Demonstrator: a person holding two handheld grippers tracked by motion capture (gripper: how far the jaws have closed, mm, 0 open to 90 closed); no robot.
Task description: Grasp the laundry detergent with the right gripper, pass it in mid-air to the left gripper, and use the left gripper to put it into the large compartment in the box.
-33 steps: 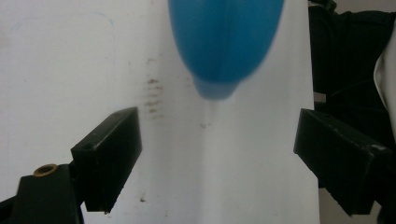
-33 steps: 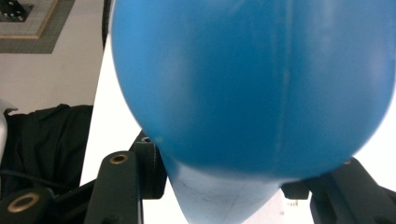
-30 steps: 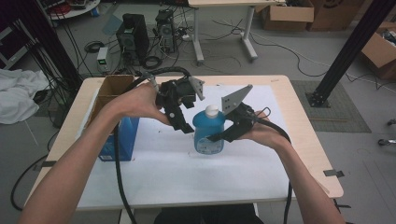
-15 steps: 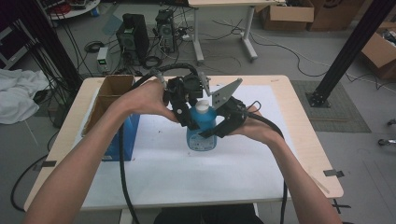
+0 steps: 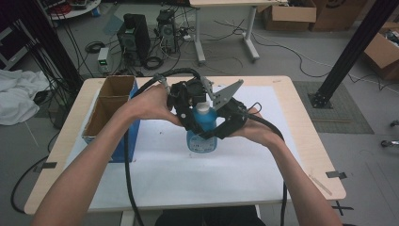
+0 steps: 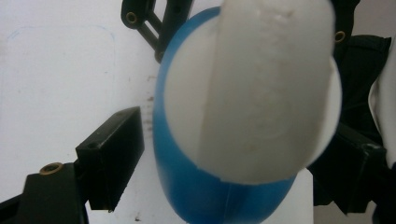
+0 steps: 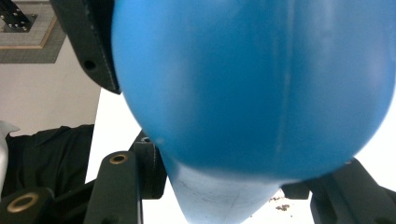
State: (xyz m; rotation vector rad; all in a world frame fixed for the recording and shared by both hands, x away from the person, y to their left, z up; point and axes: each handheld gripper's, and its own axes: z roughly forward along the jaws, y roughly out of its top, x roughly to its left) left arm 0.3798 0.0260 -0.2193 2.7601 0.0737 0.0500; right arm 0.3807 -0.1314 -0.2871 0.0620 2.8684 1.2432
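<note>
Object: the blue bottle [image 5: 201, 136] you are handling, with a rounded translucent body.
Cap: white cap [image 5: 202, 108], on the neck, broad and pale in your left gripper view.
Pose: upright, base on the white table sheet.
Place: table centre, at about 3 o'clock from the cardboard box.
Contact: your two grippers flank it at 9 and 3 o'clock.

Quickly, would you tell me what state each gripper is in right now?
Left gripper: open around the white cap, not clamped.
Right gripper: shut on the blue bottle.
</note>
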